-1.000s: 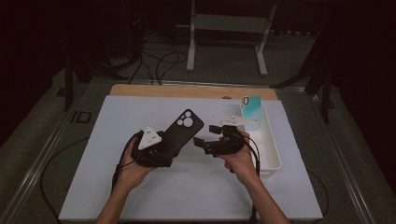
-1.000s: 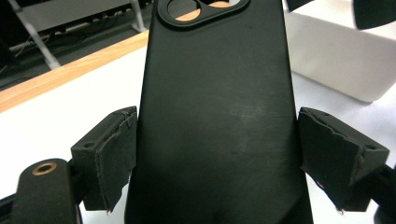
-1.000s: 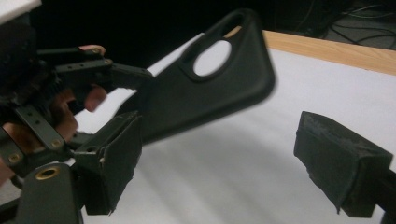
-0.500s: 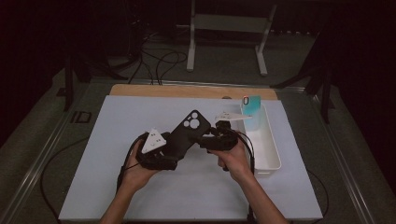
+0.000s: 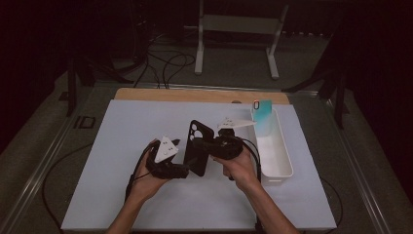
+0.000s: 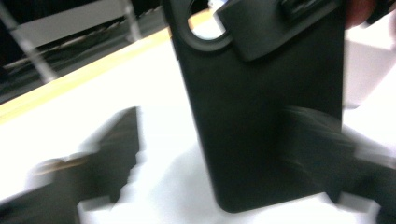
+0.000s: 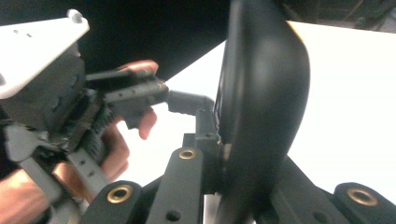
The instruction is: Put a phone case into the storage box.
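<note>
Underneath everything, a broad white tabletop (image 5: 122,195) with a bare wooden strip along its far edge. At its right side, a long white plastic tray (image 5: 280,161) with a teal phone case (image 5: 263,117) standing upright at its far end. Held upright above the middle of the tabletop between both claws — a matte black phone case (image 5: 198,146) with round camera cut-outs at its top. Right claw (image 5: 203,145) clenched on that case partway up, having just been closing, both jaws pressed flat against either face in the right gripper view. Left claw (image 5: 187,171) at the case's lower end, gripping a wide span of it, apparently — its own view too blurred to say more, jaws smeared at either side of the black panel (image 6: 261,116).
</note>
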Available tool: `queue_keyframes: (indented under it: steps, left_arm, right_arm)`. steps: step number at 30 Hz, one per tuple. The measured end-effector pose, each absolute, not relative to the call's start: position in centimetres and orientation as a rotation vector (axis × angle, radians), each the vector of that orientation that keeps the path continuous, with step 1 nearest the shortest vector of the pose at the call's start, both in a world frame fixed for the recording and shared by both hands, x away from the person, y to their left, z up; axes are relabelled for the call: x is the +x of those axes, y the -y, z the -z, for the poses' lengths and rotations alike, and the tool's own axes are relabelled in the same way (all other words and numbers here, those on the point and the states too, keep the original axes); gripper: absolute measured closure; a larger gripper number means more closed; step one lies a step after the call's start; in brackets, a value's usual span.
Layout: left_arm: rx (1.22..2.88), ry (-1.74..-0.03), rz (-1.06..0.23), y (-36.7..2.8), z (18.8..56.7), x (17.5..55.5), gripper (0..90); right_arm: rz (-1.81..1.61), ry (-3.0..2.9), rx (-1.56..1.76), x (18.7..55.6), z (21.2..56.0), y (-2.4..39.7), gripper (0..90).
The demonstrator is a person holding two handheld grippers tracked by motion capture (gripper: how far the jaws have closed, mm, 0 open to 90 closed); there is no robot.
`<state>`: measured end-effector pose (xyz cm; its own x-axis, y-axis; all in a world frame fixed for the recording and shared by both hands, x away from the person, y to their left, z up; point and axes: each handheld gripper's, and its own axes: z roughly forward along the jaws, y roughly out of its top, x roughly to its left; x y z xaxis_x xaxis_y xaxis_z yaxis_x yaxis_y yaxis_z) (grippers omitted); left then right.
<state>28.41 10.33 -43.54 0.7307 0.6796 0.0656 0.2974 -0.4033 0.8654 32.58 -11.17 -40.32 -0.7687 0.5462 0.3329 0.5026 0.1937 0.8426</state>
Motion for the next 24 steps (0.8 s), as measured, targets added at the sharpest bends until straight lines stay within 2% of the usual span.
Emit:
queue_keyframes:
  steps: [7,19,24]
  left_arm:
    - [1.996,-0.76,-0.448,-10.9,43.4,28.8,15.0]
    - [2.005,-0.708,-0.257,-10.7,43.8,29.1,6.3]
    - [2.019,-0.676,-0.198,-10.3,44.1,29.1,6.3]
  right_arm:
    - [-1.625,-2.385,1.015,32.5,40.1,11.5,86.0]
    - [-1.721,-2.372,0.905,31.9,39.0,12.4,86.0]
    - [-1.803,-2.41,0.81,31.5,38.7,12.2,86.0]
